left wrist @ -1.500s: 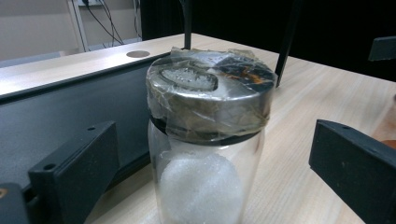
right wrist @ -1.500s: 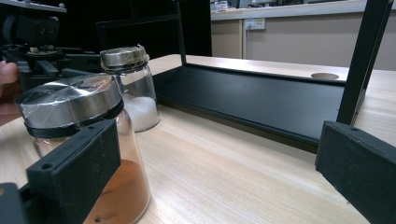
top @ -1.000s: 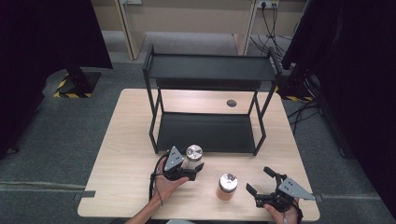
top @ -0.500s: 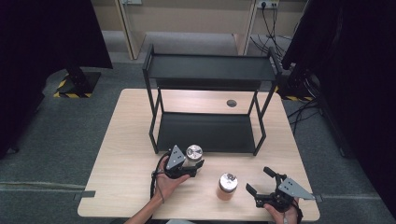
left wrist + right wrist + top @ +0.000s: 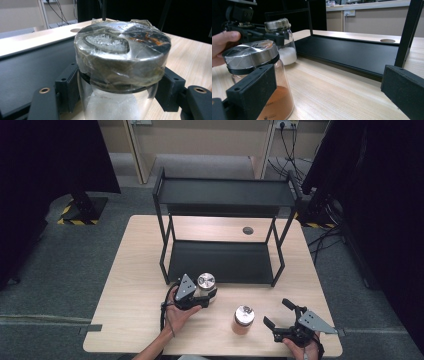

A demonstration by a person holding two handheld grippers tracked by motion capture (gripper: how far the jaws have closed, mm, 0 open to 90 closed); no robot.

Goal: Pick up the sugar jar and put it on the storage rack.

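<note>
A glass jar of white powder (image 5: pixel 205 281) with a taped metal lid stands on the table just in front of the black rack. My left gripper (image 5: pixel 208 293) is shut on it, and its black pads (image 5: pixel 67 85) press the glass just under the lid (image 5: pixel 120 47). A second jar holding orange powder (image 5: pixel 243 319) stands further right. My right gripper (image 5: pixel 276 312) is open to the right of that jar and does not touch it. In the right gripper view the orange jar (image 5: pixel 254 75) rises behind the left jaw and the white jar (image 5: pixel 283 42) stands beyond it.
A black two-level rack (image 5: pixel 225 195) stands at the middle of the wooden table (image 5: pixel 135 285), its lower shelf (image 5: pixel 220 262) bare. A round cable hole (image 5: pixel 247 230) lies behind it. Dark curtains hang on both sides of the table.
The left gripper's jaws have drawn in against the white-powder jar. Both hands and both jars stay where they were.
</note>
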